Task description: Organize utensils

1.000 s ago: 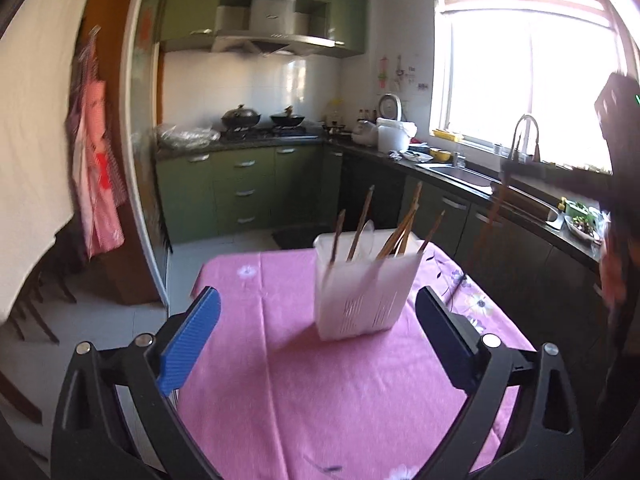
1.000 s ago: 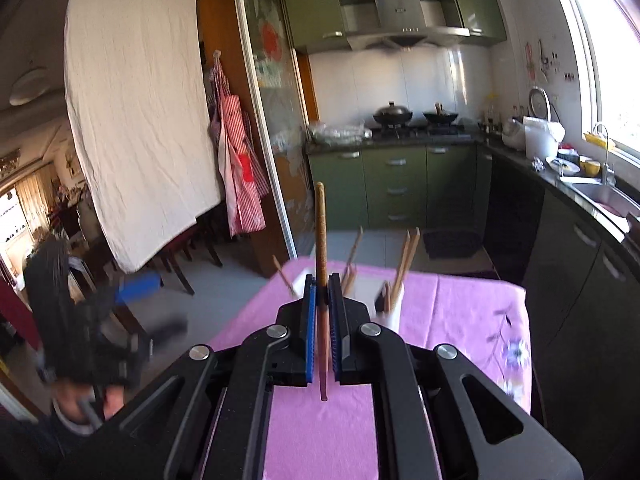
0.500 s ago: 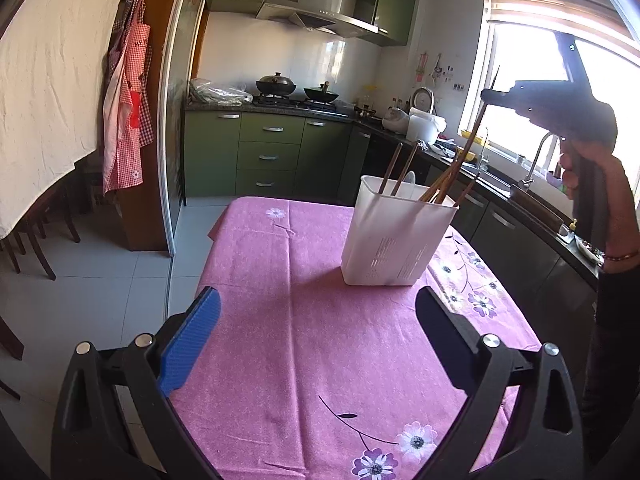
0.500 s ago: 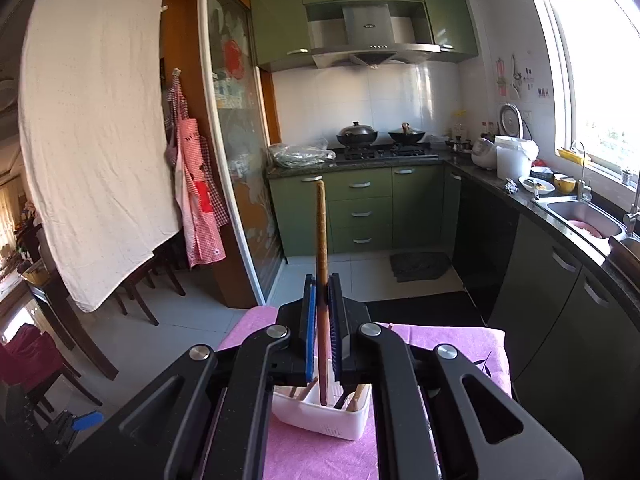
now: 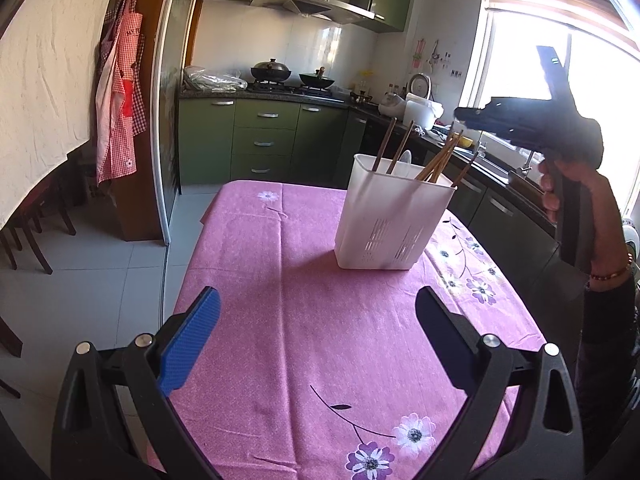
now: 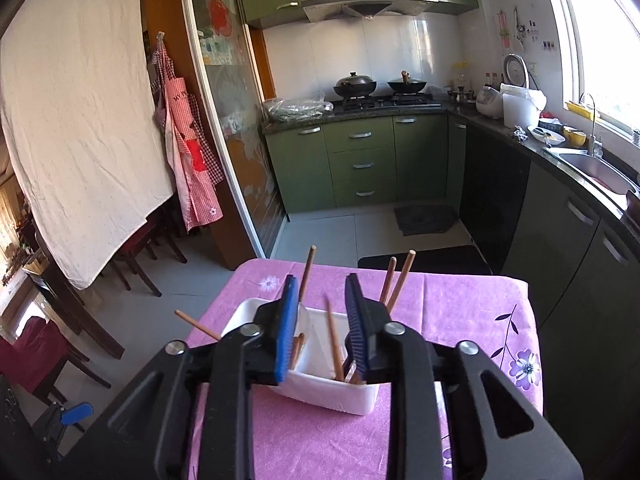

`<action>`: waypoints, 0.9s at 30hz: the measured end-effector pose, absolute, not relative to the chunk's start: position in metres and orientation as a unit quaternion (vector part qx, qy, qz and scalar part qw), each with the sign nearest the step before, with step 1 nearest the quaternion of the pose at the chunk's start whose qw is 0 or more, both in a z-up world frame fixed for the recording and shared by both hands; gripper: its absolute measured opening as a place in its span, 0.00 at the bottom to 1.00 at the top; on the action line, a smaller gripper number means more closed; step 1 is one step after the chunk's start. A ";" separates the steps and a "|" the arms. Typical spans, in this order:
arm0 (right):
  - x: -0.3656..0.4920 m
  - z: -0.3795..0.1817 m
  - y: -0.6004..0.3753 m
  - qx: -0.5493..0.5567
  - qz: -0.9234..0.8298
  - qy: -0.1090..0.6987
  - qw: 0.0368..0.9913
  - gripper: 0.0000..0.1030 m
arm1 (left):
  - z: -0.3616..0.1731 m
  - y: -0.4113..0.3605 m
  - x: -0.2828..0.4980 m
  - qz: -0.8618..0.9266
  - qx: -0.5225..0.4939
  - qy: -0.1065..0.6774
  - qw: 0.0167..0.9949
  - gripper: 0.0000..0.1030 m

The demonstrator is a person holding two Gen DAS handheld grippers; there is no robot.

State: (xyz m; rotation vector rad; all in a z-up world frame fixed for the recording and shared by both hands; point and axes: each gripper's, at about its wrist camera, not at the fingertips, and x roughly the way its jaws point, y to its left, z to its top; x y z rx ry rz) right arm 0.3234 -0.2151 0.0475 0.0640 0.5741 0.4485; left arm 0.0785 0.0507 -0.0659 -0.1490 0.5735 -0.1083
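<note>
right claw: released, jaws apart, holding nothing, hovering above the holder
left claw: released, wide apart, over the table, short of the holder
holder: white, upright on pink cloth
chopsticks: standing inside holder, leaning; one sits between the right claw's fingers, apart from both

A table carries everything here, covered by a pink tablecloth printed with purple-and-white flowers along its right side and near edge. One thing stands directly on the cloth — a white plastic utensil holder with slotted walls, set toward the far right part of the top. It is upright, with wooden chopsticks leaning out of it.
</note>
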 end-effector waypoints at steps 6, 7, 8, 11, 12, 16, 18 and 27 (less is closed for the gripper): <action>0.232 0.055 -0.250 0.030 0.210 0.206 0.955 0.58 | -0.063 0.040 0.071 -0.060 -0.065 0.273 0.958 0.92; 0.217 0.050 -0.256 0.032 0.206 0.200 0.957 0.71 | -0.063 0.037 0.070 -0.064 -0.063 0.274 0.958 0.92; 0.201 0.043 -0.263 0.035 0.202 0.195 0.959 0.87 | -0.064 0.035 0.069 -0.067 -0.061 0.275 0.957 0.92; 0.154 0.013 -0.277 0.039 0.191 0.193 0.962 0.96 | -0.066 0.027 0.064 -0.072 -0.055 0.279 0.956 0.92; 0.141 0.004 -0.281 0.037 0.184 0.195 0.963 0.96 | -0.067 0.024 0.062 -0.073 -0.050 0.281 0.956 0.92; 0.089 -0.025 -0.292 0.030 0.140 0.187 0.972 0.96 | -0.067 0.018 0.052 -0.074 -0.048 0.277 0.957 0.92; 0.075 -0.031 -0.292 0.028 0.128 0.184 0.974 0.96 | -0.067 0.017 0.045 -0.071 -0.047 0.274 0.958 0.92; 0.038 -0.043 -0.282 0.001 0.128 0.180 0.975 0.96 | -0.061 0.017 0.027 -0.064 -0.044 0.269 0.960 0.92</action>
